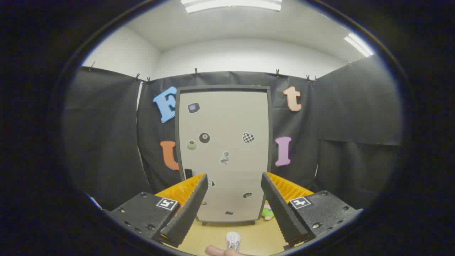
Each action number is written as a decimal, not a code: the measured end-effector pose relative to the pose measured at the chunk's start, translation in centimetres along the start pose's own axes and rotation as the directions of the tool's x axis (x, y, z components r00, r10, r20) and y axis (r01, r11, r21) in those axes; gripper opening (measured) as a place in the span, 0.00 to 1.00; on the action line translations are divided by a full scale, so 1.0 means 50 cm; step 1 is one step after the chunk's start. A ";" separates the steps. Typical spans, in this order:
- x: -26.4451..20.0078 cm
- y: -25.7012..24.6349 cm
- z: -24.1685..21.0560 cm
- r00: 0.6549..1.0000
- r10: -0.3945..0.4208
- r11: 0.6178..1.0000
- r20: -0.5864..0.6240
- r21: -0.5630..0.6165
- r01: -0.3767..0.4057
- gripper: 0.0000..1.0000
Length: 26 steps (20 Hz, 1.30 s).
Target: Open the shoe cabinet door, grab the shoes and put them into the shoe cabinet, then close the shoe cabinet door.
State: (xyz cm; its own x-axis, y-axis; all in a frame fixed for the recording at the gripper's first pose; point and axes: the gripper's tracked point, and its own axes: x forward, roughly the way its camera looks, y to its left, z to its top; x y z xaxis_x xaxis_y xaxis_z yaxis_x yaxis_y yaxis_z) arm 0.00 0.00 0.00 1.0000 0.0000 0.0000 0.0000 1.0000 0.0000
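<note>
Looking along the gripper, its 2 fingers stand wide apart with nothing between them. The shoe cabinet stands at 12 o'clock beyond them, its sticker-dotted door seemingly shut, so I judge every step is left: opening, loading, closing. A pale shoe sits low between the fingers at 6 o'clock, a hand beside it. A small pink-and-green object lies by the cabinet's foot at 5 o'clock. The floor is light wood; black cloth walls the booth under ceiling lights.
</note>
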 end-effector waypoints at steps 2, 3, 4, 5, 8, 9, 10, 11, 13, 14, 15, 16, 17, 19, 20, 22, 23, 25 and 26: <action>0.003 -0.004 -0.007 1.000 -0.005 1.000 -0.006 0.003 0.005 0.99; 0.005 -0.003 -0.014 1.000 -0.004 1.000 -0.015 0.006 0.004 0.99; 0.008 -0.002 -0.022 1.000 0.000 1.000 -0.025 0.005 0.000 0.99; 0.010 -0.003 -0.026 1.000 0.000 1.000 -0.028 0.004 0.000 0.99; 0.016 -0.008 -0.036 1.000 -0.012 1.000 -0.027 0.020 0.012 0.99; 0.019 -0.008 -0.036 1.000 -0.017 1.000 -0.026 0.024 0.017 0.99; 0.024 -0.002 -0.033 1.000 -0.015 1.000 -0.024 0.024 0.016 0.99; 0.029 0.004 -0.027 1.000 -0.010 1.000 -0.018 0.021 0.010 0.99; 0.041 0.015 -0.013 1.000 -0.009 1.000 0.011 0.021 0.009 0.99; 0.052 0.020 -0.009 1.000 -0.016 1.000 0.019 0.019 0.016 0.99; 0.066 0.028 -0.006 0.999 -0.024 1.000 0.025 0.019 0.023 0.99; 0.081 0.038 -0.007 0.999 -0.027 0.999 0.025 0.020 0.026 0.99; 0.101 0.051 -0.007 0.999 -0.028 0.999 0.025 0.017 0.028 0.99; 0.146 0.077 -0.011 0.999 -0.030 1.000 0.021 0.003 0.030 0.99; 0.170 0.092 -0.019 0.999 -0.027 1.000 0.017 0.004 0.027 0.99; 0.224 0.118 -0.034 1.000 -0.020 1.000 0.004 0.009 0.020 0.99; 0.250 0.134 -0.045 1.000 -0.013 1.000 -0.004 0.007 0.013 0.99; 0.301 0.164 -0.069 1.000 0.001 1.000 -0.022 -0.003 -0.001 0.99; 0.323 0.186 -0.081 0.999 0.023 1.000 -0.027 -0.008 -0.023 0.99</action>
State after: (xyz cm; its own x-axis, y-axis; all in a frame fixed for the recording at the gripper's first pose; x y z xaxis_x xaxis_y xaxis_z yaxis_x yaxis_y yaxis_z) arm 16.17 9.28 -4.05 0.9994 0.0227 -0.0270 -0.0230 0.9997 -0.0078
